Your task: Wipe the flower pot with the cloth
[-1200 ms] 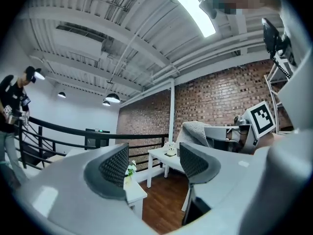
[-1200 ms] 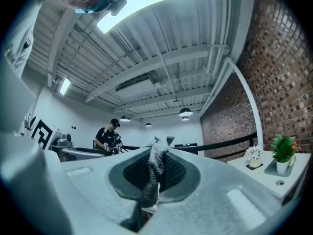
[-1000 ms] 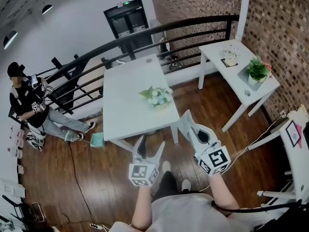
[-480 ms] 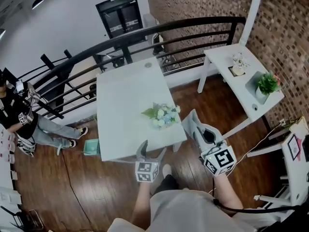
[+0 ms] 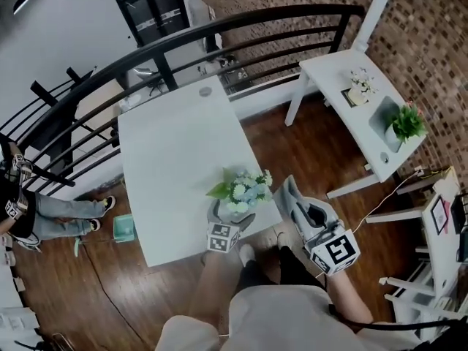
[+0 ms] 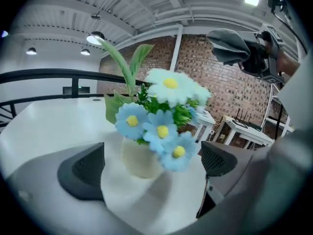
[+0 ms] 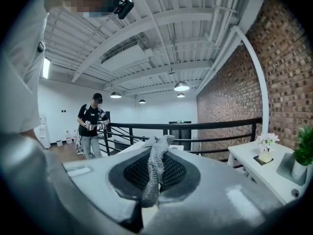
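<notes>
A small cream flower pot [image 6: 139, 158] with blue and white flowers [image 6: 164, 124] stands near the front edge of the white table [image 5: 172, 159]. In the head view the pot [image 5: 235, 212] shows under its flowers. My left gripper [image 6: 149, 166] is open; its jaws have just been opening and now stand one on each side of the pot without touching it. Seen from the head, the left gripper [image 5: 234, 215] reaches over the table's edge. My right gripper [image 5: 287, 190] hovers just right of the pot, off the table's corner. It is shut [image 7: 154, 180] on a grey knitted cloth [image 7: 157, 158].
A black railing [image 5: 219, 31] runs behind the table. To the right stands a second white table [image 5: 344, 68] with a green plant [image 5: 407, 123] and a small white flower arrangement [image 5: 360, 85]. A person [image 5: 14, 203] stands at the far left. A teal object [image 5: 124, 227] lies on the wooden floor.
Both grippers have moved forward to the table. The left one has dropped to the tabletop and opened wide around the flower pot. The right one, still holding the cloth, has come beside the pot.
</notes>
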Action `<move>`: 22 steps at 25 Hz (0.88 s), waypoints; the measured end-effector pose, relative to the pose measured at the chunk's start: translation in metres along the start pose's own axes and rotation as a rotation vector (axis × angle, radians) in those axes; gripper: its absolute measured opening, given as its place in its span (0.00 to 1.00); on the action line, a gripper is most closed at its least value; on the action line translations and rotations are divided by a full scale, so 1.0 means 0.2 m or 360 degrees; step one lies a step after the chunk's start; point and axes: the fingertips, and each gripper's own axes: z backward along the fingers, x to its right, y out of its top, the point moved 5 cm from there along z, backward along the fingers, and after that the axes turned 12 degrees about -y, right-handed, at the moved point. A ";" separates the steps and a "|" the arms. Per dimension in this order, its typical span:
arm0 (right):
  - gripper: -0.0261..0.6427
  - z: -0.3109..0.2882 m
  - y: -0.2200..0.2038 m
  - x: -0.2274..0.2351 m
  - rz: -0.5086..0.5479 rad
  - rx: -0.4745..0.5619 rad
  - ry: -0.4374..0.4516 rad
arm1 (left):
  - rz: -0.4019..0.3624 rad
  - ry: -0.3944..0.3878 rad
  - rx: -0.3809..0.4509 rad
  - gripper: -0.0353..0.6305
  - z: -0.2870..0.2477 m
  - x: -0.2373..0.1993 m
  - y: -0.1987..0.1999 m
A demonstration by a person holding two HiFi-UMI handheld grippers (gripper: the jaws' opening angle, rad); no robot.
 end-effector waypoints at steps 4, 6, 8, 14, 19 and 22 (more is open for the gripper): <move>0.05 -0.07 0.05 0.14 0.0051 0.0002 -0.0015 | -0.0061 -0.0025 -0.0028 1.00 -0.16 -0.11 0.07; 0.04 -0.08 0.08 0.20 0.0060 0.0014 -0.0030 | -0.0093 -0.0023 -0.0055 0.97 -0.19 -0.12 0.09; 0.05 -0.08 0.07 0.23 0.0063 0.0011 -0.0035 | -0.0085 -0.0002 -0.0070 0.78 -0.20 -0.13 0.10; 0.04 -0.08 0.10 0.32 0.0058 0.0040 -0.0002 | 0.0419 -0.0036 0.0025 0.74 -0.19 -0.15 0.18; 0.05 -0.13 0.04 0.36 0.0058 -0.0020 0.0160 | 0.0982 -0.0183 0.0243 0.74 -0.15 -0.09 0.23; 0.05 -0.17 -0.01 0.32 0.0151 -0.0050 0.0367 | 0.1212 -0.0313 0.0443 0.74 -0.11 0.00 0.36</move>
